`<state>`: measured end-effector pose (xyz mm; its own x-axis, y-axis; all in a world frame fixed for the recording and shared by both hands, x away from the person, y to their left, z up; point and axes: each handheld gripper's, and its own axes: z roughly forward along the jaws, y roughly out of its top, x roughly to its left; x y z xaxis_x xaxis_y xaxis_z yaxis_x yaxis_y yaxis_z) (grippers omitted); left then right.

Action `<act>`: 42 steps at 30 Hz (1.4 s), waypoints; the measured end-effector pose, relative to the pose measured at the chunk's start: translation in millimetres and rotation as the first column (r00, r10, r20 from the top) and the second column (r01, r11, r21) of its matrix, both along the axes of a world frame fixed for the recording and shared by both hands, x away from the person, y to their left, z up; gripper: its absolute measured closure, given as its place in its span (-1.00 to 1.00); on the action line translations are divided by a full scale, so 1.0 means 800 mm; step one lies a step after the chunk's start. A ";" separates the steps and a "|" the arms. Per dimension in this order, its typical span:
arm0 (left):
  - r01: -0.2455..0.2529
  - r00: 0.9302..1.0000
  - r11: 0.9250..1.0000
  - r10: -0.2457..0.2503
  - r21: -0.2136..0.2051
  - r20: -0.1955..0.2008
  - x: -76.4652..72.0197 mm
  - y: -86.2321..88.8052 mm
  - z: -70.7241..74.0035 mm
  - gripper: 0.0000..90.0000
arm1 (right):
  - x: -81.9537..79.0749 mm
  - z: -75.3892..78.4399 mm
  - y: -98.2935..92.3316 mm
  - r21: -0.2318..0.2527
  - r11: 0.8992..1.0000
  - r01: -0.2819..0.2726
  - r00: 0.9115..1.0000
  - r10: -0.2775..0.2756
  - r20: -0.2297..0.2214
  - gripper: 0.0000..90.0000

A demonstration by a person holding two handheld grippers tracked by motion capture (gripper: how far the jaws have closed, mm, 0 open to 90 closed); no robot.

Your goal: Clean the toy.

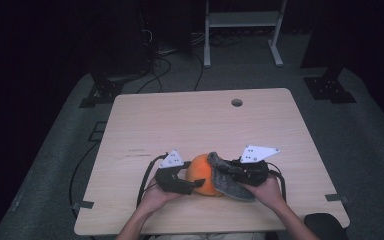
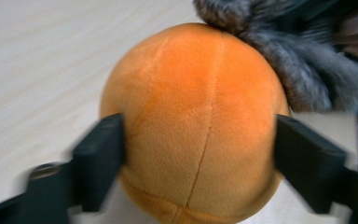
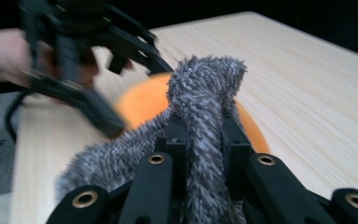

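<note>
Left hand (image 1: 152, 197): enters from the near edge and carries the left gripper.
Left gripper (image 1: 196, 184): at the left side of the ball. In the left gripper view its two black jaws stand one on each flank of the ball, right at the plush; the picture is blurred, and a firm press cannot be told.
Ball (image 1: 202, 175): orange plush with a stitched seam, resting on the table near the front edge, between the two grippers.
Grey fur (image 1: 227, 182): a shaggy grey piece lying over the right side and top of the ball, touching it, its lower end on the table.
Right gripper (image 3: 199, 135): jaws together, clamped on a fold of the grey fur that stands up between them.
Right hand (image 1: 269, 191): holds the right gripper just right of the fur.
Table (image 1: 200, 115): light wood, with a round hole near the far edge.
</note>
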<state>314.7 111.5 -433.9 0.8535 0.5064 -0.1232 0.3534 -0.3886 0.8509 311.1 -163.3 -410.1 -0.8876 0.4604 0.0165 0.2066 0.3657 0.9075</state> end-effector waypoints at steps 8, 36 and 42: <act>0.026 0.985 0.999 -0.032 0.038 0.169 -0.017 -0.007 0.023 -0.44 | -0.003 0.009 -0.004 -0.010 1.000 0.006 1.000 -0.006 0.030 0.71; 0.028 0.967 0.989 -0.064 0.147 0.245 -0.029 -0.040 0.019 -0.20 | -0.030 0.030 0.017 -0.053 0.996 -0.069 0.990 0.075 0.122 0.71; 0.038 0.981 0.992 -0.060 0.122 0.185 -0.024 -0.027 0.012 -0.25 | -0.012 0.026 -0.006 -0.061 0.998 0.027 0.995 -0.021 0.101 0.71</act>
